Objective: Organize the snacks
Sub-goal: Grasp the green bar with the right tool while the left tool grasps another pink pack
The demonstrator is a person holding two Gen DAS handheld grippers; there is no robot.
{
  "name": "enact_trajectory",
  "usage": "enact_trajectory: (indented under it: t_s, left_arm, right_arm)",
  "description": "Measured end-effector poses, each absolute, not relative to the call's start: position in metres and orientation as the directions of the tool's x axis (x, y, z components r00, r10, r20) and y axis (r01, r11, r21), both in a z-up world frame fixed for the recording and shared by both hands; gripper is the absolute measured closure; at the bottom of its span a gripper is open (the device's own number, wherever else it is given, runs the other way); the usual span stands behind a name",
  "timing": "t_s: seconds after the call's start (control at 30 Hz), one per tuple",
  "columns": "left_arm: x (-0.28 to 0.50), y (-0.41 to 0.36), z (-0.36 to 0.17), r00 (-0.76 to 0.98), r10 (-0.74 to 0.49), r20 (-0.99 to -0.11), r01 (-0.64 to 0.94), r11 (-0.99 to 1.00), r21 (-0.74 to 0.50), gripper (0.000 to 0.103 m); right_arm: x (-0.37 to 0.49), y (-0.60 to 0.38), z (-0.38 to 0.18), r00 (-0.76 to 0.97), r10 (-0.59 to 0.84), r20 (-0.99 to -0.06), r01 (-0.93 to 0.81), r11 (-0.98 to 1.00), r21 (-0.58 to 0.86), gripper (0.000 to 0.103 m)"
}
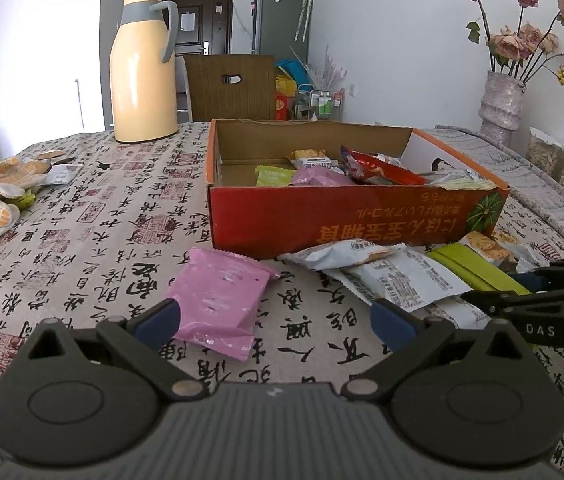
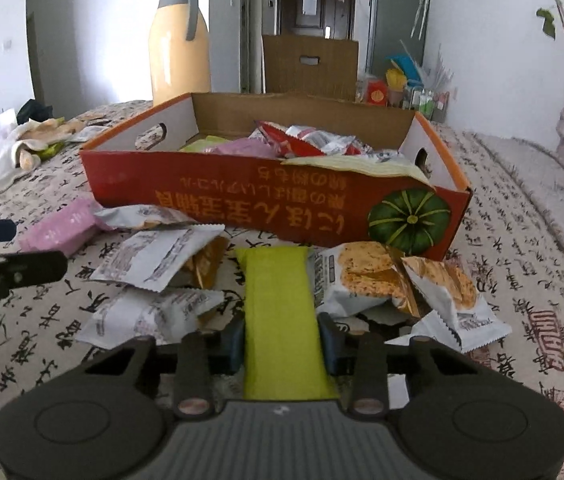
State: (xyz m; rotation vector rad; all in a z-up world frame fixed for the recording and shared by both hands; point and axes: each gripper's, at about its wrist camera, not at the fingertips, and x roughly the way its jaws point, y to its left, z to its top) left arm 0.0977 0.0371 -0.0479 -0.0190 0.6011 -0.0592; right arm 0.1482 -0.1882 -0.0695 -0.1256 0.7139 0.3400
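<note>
Your right gripper [image 2: 280,340] is clamped on the green pkt [image 2: 277,300], in front of the red box [image 2: 282,208]. Left gripper [image 1: 273,320] gapes wide, holding nothing, pink pkt [image 1: 217,300] just ahead on the surface [image 1: 101,240].

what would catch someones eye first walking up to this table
Probably the red cardboard box with the green pumpkin print, mid-table and already holding a heap of snack packets. Next, the right gripper shut on a lime green packet among loose packets just in front of the box, with the open left gripper beside a pink packet. Behind stands a tall yellow thermos.
</note>
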Motion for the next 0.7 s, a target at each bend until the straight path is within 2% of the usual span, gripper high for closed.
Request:
enact_trajectory:
  t_s: [0.17,0.4,0.7]
  left_arm:
    - [0.093,0.038,-0.039,0.83,-0.046,-0.555,0.035,0.999,-0.031,0.0]
    - [0.092,0.042,-0.021,0.832,-0.024,-0.554,0.021,1.0,-0.011,0.0]
    - [0.116,0.048,-0.012,0.802,0.051,-0.596,0.009,0.995,0.097,0.0]
  right_arm:
    - [0.131,-0.192,-0.06,0.774,0.24,-0.587,-0.312,0.95,-0.024,0.069]
    - [0.102,-0.218,-0.042,0.853,0.229,-0.469,-0.235,0.971,0.048,0.069]
    - [0.09,-0.252,-0.041,0.884,0.179,-0.433,-0.14,0.983,0.121,0.069]
